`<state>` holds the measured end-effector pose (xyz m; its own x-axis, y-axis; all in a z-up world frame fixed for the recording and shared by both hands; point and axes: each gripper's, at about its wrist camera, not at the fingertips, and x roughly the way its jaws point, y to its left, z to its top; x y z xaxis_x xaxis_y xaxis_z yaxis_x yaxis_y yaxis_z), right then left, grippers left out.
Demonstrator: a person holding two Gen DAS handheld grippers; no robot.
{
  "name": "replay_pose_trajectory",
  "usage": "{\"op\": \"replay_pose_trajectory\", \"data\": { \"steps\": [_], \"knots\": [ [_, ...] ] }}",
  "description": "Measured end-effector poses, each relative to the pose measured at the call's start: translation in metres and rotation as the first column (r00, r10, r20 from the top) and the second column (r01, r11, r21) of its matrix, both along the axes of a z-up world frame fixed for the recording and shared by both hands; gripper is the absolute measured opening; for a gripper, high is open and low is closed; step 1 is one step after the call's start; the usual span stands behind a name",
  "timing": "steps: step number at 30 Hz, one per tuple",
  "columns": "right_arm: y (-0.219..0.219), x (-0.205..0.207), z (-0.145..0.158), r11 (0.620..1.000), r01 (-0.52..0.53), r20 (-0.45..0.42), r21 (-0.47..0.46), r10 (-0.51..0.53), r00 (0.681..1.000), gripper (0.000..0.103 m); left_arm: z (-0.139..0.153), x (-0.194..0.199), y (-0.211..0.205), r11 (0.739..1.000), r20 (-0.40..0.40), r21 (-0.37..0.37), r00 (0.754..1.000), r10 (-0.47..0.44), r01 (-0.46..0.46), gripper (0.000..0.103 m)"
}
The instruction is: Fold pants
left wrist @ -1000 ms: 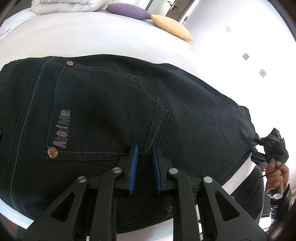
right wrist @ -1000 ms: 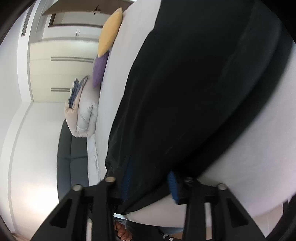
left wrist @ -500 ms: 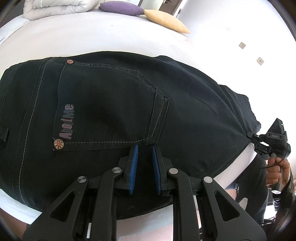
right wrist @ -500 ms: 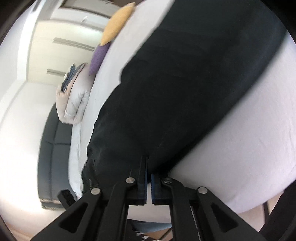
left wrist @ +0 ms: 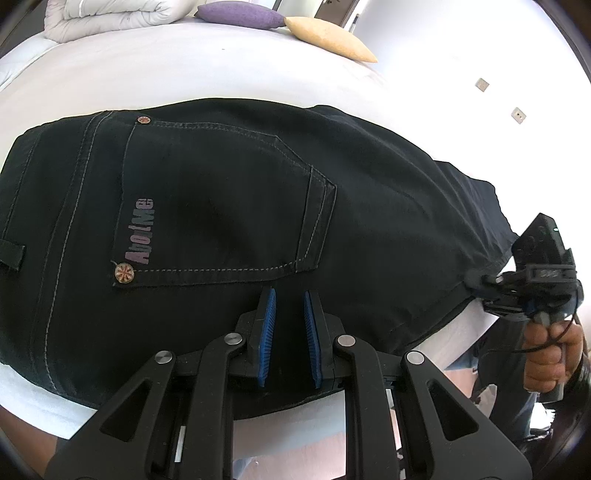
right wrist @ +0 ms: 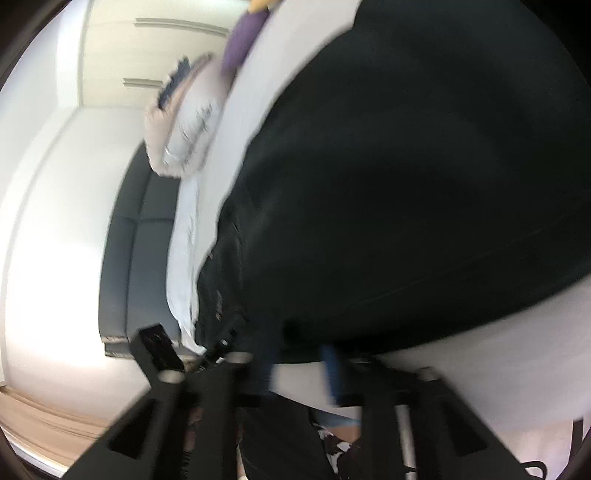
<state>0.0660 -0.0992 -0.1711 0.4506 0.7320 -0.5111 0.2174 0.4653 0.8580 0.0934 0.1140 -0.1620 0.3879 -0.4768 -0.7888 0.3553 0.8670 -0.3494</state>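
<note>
Black jeans (left wrist: 229,192) lie folded on the white bed (left wrist: 147,74), back pocket with a pink logo facing up. My left gripper (left wrist: 289,299) hovers over the near edge of the jeans, its blue pads a small gap apart and holding nothing. My right gripper (left wrist: 476,280) shows in the left wrist view at the jeans' right end, touching the fabric edge. In the blurred right wrist view the right gripper (right wrist: 299,354) is open at the near edge of the jeans (right wrist: 406,184), with nothing clearly between the pads.
A purple pillow (left wrist: 236,16), a yellow pillow (left wrist: 328,37) and a folded white duvet (left wrist: 110,14) lie at the far side of the bed. A dark headboard (right wrist: 136,236) and cream wardrobe doors (right wrist: 155,55) show in the right wrist view.
My right gripper was open, shut on the jeans' edge half a second ago, and is open again while moving. The left gripper has drawn back a little.
</note>
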Motion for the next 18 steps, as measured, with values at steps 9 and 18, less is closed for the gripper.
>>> {"op": "replay_pose_trajectory", "data": {
  "steps": [9, 18],
  "knots": [
    [0.002, -0.009, -0.008, 1.000, -0.003, 0.005, -0.011, 0.003, 1.000, 0.000, 0.010, -0.003, -0.008, 1.000, 0.020, 0.011, 1.000, 0.021, -0.021, 0.016],
    [-0.017, -0.013, -0.009, 0.995, 0.043, 0.025, 0.089, -0.045, 0.999, 0.014, 0.022, 0.026, -0.064, 0.998, 0.039, -0.048, 0.998, -0.048, 0.050, 0.016]
  ]
}}
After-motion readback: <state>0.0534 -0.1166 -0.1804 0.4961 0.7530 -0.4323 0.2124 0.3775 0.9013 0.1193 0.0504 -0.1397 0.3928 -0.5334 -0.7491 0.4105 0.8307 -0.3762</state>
